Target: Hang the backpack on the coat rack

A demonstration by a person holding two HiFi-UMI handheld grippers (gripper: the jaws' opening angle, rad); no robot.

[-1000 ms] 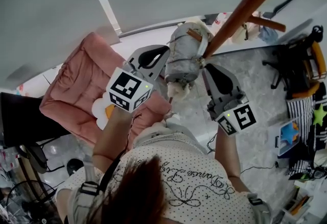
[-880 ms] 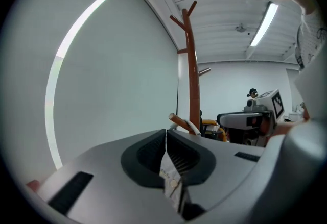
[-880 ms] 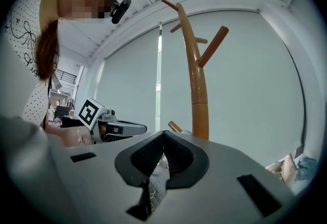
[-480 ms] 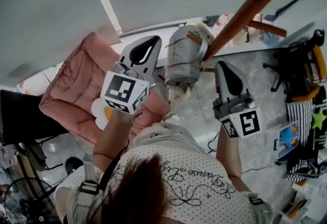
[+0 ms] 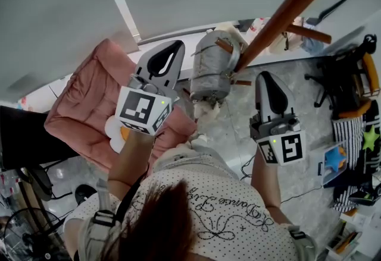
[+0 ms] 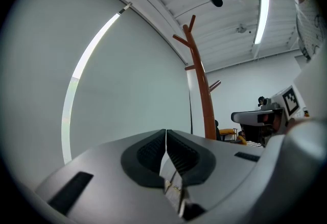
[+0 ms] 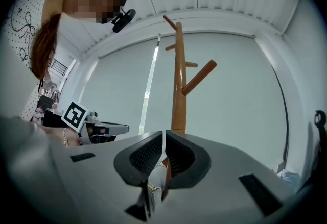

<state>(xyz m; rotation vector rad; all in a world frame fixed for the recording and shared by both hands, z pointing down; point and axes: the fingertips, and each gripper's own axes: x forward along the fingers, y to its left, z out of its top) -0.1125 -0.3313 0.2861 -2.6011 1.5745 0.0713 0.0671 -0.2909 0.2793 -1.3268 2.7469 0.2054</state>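
Head view shows the backpack (image 5: 209, 69) hanging against the slanting pole of the coat rack (image 5: 286, 7), its top caught at a peg where the brown straps (image 5: 221, 44) gather. It hangs between the two grippers and neither touches it.

The left gripper (image 5: 176, 46) is beside it on one side with its jaws pressed together and empty. The right gripper (image 5: 265, 75) is on the other side. Its jaws are all but together, having just eased apart by a hair, and nothing is between them.

The backpack looks like soft grey fabric, rounded and slumping, so it will probably sag and swing rather than keep its shape. Its weight seems modest, though what it holds is not visible. The cloth body would bunch and slip under narrow jaws. The surest hold is likely the brown straps or the loop at the top, where the material is firmer and the load hangs straight. A pale fuzzy tag (image 5: 205, 108) dangles under it and is no place to grip.

The pole runs right behind the bag, and a second peg (image 5: 309, 32) juts out further along with pale and blue items near it, so any lift has to clear that wood. A pink cushion (image 5: 83, 105) lies below on the left, and a black chair (image 5: 342, 78) stands at the right with clutter beyond. The marbled floor (image 5: 238, 129) lies under the bag. Judged from how it hangs, the task looks done or nearly so.
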